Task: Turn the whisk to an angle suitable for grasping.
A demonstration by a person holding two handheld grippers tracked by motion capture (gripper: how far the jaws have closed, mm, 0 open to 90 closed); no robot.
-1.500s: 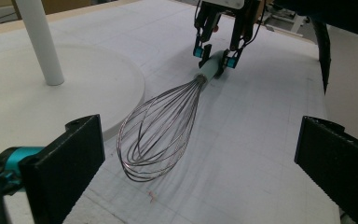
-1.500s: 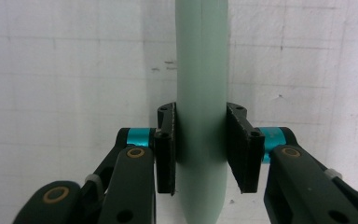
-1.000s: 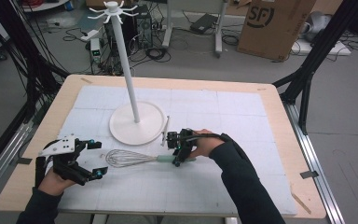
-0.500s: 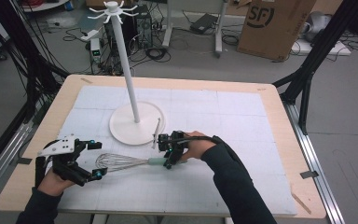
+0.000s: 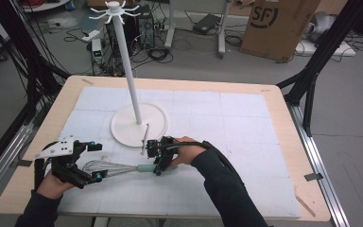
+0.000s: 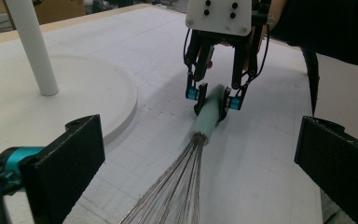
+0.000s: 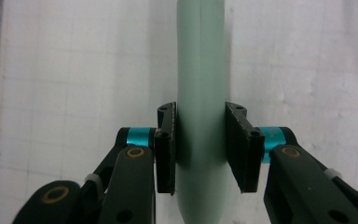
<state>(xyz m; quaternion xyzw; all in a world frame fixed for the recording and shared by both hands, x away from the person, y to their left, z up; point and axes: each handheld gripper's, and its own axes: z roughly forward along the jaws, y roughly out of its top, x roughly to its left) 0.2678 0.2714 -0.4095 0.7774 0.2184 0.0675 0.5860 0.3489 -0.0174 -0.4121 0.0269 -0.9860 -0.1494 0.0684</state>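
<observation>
A wire whisk (image 5: 111, 167) with a pale green handle (image 5: 146, 168) lies on the white mat in the high view. My right gripper (image 5: 159, 161) is shut on that handle, its pads pressing both sides of the handle (image 7: 200, 56) in the right gripper view (image 7: 200, 140). My left gripper (image 5: 94, 161) stands wide open at the mat's left, one jaw on either side of the whisk's wire end. In the left gripper view the whisk's wires (image 6: 177, 186) run up between my open left gripper (image 6: 199, 140) to the handle (image 6: 209, 116), which the right gripper (image 6: 213, 98) clamps.
A white hook stand (image 5: 125, 66) rises from a round base (image 5: 123, 127) just behind the whisk. A thin metal rod (image 5: 144, 139) lies across the base's front rim. The white mat (image 5: 246, 142) covers the wooden table. Cables and a cardboard box (image 5: 276, 23) are on the floor beyond.
My right gripper has carried the whisk leftward across the mat, bringing its wire end between the left gripper's open jaws. The left gripper has stayed put.
</observation>
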